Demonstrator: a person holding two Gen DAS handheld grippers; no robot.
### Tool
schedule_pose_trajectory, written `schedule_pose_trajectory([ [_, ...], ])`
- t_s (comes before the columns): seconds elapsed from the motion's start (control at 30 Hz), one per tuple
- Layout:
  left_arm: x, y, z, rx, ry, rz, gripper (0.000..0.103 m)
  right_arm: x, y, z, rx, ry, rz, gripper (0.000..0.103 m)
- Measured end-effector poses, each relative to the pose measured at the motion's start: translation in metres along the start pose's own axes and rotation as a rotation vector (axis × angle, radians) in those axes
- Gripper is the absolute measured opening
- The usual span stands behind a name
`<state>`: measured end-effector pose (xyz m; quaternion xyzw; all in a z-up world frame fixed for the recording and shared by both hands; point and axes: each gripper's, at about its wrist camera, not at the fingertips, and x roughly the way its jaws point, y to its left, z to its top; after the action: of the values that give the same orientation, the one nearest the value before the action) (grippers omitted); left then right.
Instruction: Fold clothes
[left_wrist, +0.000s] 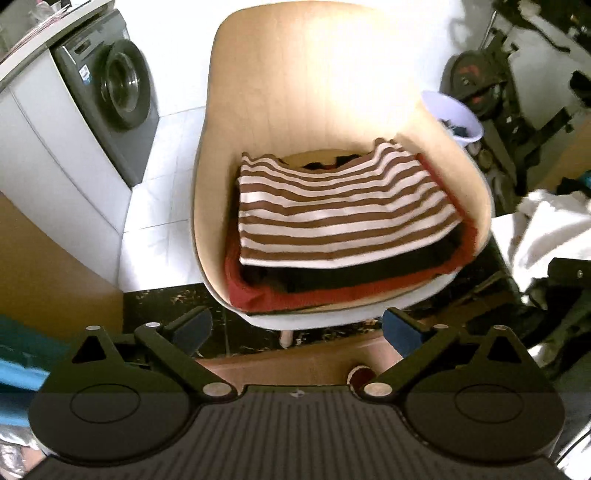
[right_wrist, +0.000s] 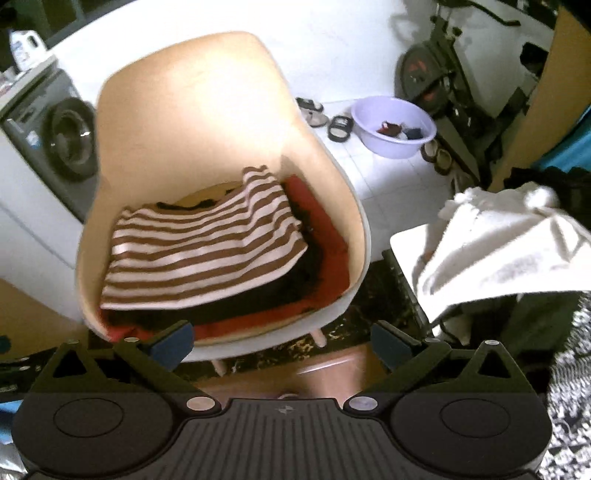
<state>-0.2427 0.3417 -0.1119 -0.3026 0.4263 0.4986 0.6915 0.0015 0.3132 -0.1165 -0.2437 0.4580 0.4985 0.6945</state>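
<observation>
Both tools, left (left_wrist: 295, 330) and right (right_wrist: 281, 342), spread wide and empty above the folded brown-and-white striped soft knit top (left_wrist: 343, 210) atop the stack in the beige shell chair (left_wrist: 295, 92); limp, light, best pinched at corners.

washing machine (left_wrist: 110, 92) left | lilac basin (right_wrist: 393, 127) on floor | exercise bike (right_wrist: 439, 77) behind | sandals (right_wrist: 314, 110)

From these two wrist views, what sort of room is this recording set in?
Most likely a home laundry or utility room. A front-loading washing machine stands by the wall, a plastic basin holding small garments sits on the tiled floor, and folded clothes topped by a striped top are stacked on a chair.
</observation>
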Motion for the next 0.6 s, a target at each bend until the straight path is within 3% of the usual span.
schedule_pose_trajectory([
  [0.37, -0.072, -0.044, -0.061, 0.04, -0.03, 0.046, 0.101, -0.095, -0.004, -0.063, -0.07, -0.032, 0.026, 0.102],
  [0.6, -0.11, -0.08, -0.113, -0.075, -0.04, 0.118, 0.101, -0.138, -0.041, -0.109, -0.102, -0.057, 0.061, 0.102],
])
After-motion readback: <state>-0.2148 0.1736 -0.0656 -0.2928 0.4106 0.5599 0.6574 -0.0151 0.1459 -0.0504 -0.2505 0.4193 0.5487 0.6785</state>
